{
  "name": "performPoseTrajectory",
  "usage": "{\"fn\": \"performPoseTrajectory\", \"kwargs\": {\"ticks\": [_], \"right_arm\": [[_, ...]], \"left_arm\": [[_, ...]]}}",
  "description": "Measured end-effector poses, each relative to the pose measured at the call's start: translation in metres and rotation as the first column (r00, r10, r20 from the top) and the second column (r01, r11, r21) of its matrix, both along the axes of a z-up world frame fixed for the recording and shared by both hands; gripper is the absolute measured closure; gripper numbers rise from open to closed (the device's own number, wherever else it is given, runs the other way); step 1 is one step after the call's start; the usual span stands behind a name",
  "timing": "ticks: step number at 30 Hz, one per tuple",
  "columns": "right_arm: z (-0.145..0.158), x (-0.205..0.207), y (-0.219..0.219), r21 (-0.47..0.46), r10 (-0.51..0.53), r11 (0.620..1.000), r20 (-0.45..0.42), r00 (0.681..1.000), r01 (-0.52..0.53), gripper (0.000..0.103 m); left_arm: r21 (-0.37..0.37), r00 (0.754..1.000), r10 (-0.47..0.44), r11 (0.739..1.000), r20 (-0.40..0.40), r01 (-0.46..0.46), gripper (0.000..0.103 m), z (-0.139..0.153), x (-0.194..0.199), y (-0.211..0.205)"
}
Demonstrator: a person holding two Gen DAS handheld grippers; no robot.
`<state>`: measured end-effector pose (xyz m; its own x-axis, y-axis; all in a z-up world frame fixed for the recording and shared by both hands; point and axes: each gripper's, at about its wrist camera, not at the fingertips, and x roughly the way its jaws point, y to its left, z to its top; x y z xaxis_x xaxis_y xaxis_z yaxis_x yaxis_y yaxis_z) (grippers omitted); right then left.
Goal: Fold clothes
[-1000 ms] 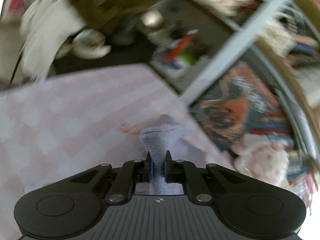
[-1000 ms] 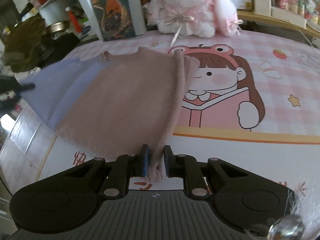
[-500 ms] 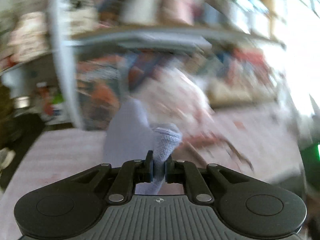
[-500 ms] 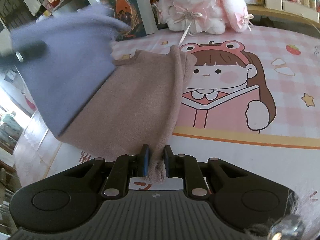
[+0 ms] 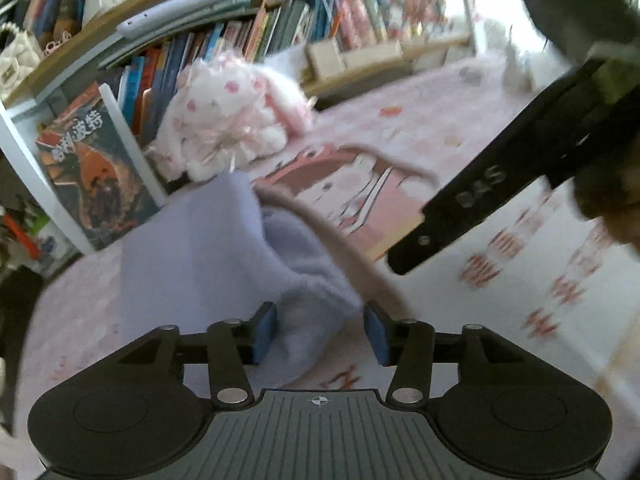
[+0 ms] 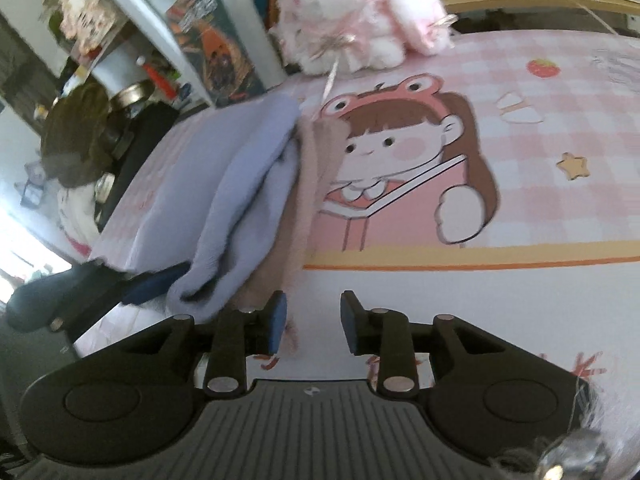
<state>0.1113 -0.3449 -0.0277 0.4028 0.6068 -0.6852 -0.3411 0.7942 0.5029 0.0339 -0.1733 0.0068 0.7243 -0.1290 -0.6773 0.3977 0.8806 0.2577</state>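
Both my grippers have let go since half a second ago: the lavender half of the garment, which I had swung up and over with my left gripper (image 5: pixel 320 330), now lies folded across the pink half, and my right gripper (image 6: pixel 312 322) no longer pinches the pink hem.

My left gripper sits low over the table, jaws spread wide, with a lavender fold of the two-tone garment (image 5: pixel 224 248) lying loose between its blue pads (image 5: pixel 264 332) without being clamped. The garment's pink edge (image 5: pixel 344 256) curls out along the right of the lavender. My right gripper is level and close to the table at the near edge, jaws parted; its left pad is just beside the pink hem (image 6: pixel 308 184), and nothing lies between the pads. In the right wrist view, the left gripper (image 6: pixel 96 292) reaches in from the left, touching the near end of the lavender fold (image 6: pixel 224 184).

The garment rests on the left part of the pink checked tablecloth (image 6: pixel 560 128), beside its printed cartoon girl (image 6: pixel 400 152). A plush rabbit (image 6: pixel 356 16) sits at the far edge, before shelves of books (image 5: pixel 256 36).
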Motion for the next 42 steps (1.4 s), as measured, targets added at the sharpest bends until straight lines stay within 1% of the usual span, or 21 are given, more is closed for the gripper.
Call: {"fn": "performPoseTrajectory", "kwargs": {"ticks": [2, 4, 6, 9, 10, 12, 14, 16, 19, 21, 23, 28, 31, 32, 34, 35, 36, 38, 39, 40, 42], "right_arm": [[0.004, 0.004, -0.007, 0.017, -0.021, 1.000, -0.002, 1.000, 0.021, 0.071], [0.009, 0.008, -0.012, 0.042, -0.039, 0.998, -0.004, 0.999, 0.039, 0.066], [0.015, 0.013, -0.015, 0.070, -0.051, 0.996, -0.002, 0.999, 0.051, 0.054], [0.024, 0.019, -0.014, 0.129, -0.050, 0.990, 0.000, 0.999, 0.050, 0.043], [0.026, 0.021, -0.014, 0.150, -0.050, 0.987, 0.001, 0.999, 0.049, 0.041], [0.029, 0.025, -0.009, 0.180, -0.041, 0.983, -0.003, 0.999, 0.041, 0.038], [0.031, 0.027, -0.001, 0.185, -0.025, 0.982, -0.005, 1.000, 0.026, 0.038], [0.031, 0.029, 0.008, 0.177, -0.007, 0.984, -0.004, 1.000, 0.007, 0.038], [0.027, 0.033, 0.022, 0.180, 0.002, 0.984, -0.029, 1.000, 0.003, 0.038], [0.023, 0.036, 0.031, 0.184, 0.007, 0.983, -0.051, 0.999, 0.003, 0.038], [0.017, 0.040, 0.041, 0.176, 0.012, 0.984, -0.079, 0.997, 0.002, 0.038], [0.024, 0.038, 0.059, 0.125, 0.046, 0.991, 0.021, 0.999, -0.049, 0.037], [0.028, 0.036, 0.070, 0.091, 0.069, 0.993, 0.080, 0.994, -0.077, 0.038], [0.029, 0.036, 0.074, 0.080, 0.077, 0.993, 0.100, 0.992, -0.085, 0.041], [0.031, 0.035, 0.081, 0.056, 0.094, 0.993, 0.138, 0.986, -0.103, 0.059], [0.033, 0.034, 0.085, 0.045, 0.102, 0.993, 0.158, 0.982, -0.111, 0.076], [0.034, 0.034, 0.088, 0.032, 0.111, 0.992, 0.176, 0.978, -0.119, 0.084], [0.037, 0.033, 0.095, 0.009, 0.131, 0.991, 0.218, 0.967, -0.136, 0.086], [0.050, 0.017, 0.096, 0.029, 0.188, 0.977, 0.339, 0.922, -0.210, 0.092], [0.059, 0.005, 0.096, 0.042, 0.232, 0.961, 0.427, 0.874, -0.275, 0.099], [0.062, -0.005, 0.098, 0.004, 0.255, 0.956, 0.485, 0.836, -0.294, 0.103]], "left_arm": [[-0.079, 1.000, -0.024, 0.997, 0.015, 0.025, 0.054, 0.014, -0.007, 0.009], [-0.150, 0.999, -0.013, 0.989, 0.039, 0.019, 0.054, 0.028, -0.009, 0.024], [-0.215, 0.997, 0.037, 0.976, 0.070, -0.021, 0.054, 0.044, -0.009, 0.042], [-0.280, 0.983, 0.157, 0.952, 0.097, -0.124, 0.049, 0.058, 0.000, 0.075], [-0.285, 0.975, 0.198, 0.945, 0.098, -0.163, 0.049, 0.059, 0.004, 0.084], [-0.253, 0.960, 0.266, 0.938, 0.085, -0.238, 0.050, 0.053, 0.013, 0.096], [-0.227, 0.958, 0.280, 0.939, 0.065, -0.259, 0.051, 0.043, 0.019, 0.103], [-0.216, 0.963, 0.268, 0.942, 0.025, -0.256, 0.051, 0.030, 0.025, 0.105], [-0.179, 0.970, 0.241, 0.953, -0.039, -0.244, 0.052, 0.005, 0.031, 0.102], [-0.153, 0.973, 0.231, 0.961, -0.029, -0.232, 0.052, -0.003, 0.028, 0.098], [-0.138, 0.975, 0.220, 0.966, -0.020, -0.220, 0.052, -0.006, 0.024, 0.096], [-0.137, 0.986, 0.165, 0.976, -0.032, -0.168, 0.054, 0.000, 0.023, 0.102], [-0.126, 0.990, 0.136, 0.982, -0.035, -0.140, 0.054, -0.002, 0.025, 0.103], [-0.126, 0.991, 0.133, 0.983, -0.035, -0.136, 0.054, -0.003, 0.025, 0.104], [-0.132, 0.991, 0.131, 0.982, -0.035, -0.134, 0.054, -0.003, 0.026, 0.105], [-0.135, 0.991, 0.130, 0.982, -0.035, -0.133, 0.054, -0.003, 0.027, 0.106], [-0.139, 0.991, 0.129, 0.981, -0.036, -0.133, 0.054, -0.003, 0.027, 0.107], [-0.149, 0.991, 0.130, 0.980, -0.041, -0.134, 0.054, -0.003, 0.028, 0.109], [-0.153, 0.990, 0.133, 0.978, -0.045, -0.139, 0.054, -0.003, 0.029, 0.111], [-0.157, 0.989, 0.137, 0.977, -0.050, -0.143, 0.054, -0.003, 0.030, 0.112], [-0.155, 0.990, 0.132, 0.978, -0.050, -0.139, 0.054, -0.004, 0.030, 0.113]]}}
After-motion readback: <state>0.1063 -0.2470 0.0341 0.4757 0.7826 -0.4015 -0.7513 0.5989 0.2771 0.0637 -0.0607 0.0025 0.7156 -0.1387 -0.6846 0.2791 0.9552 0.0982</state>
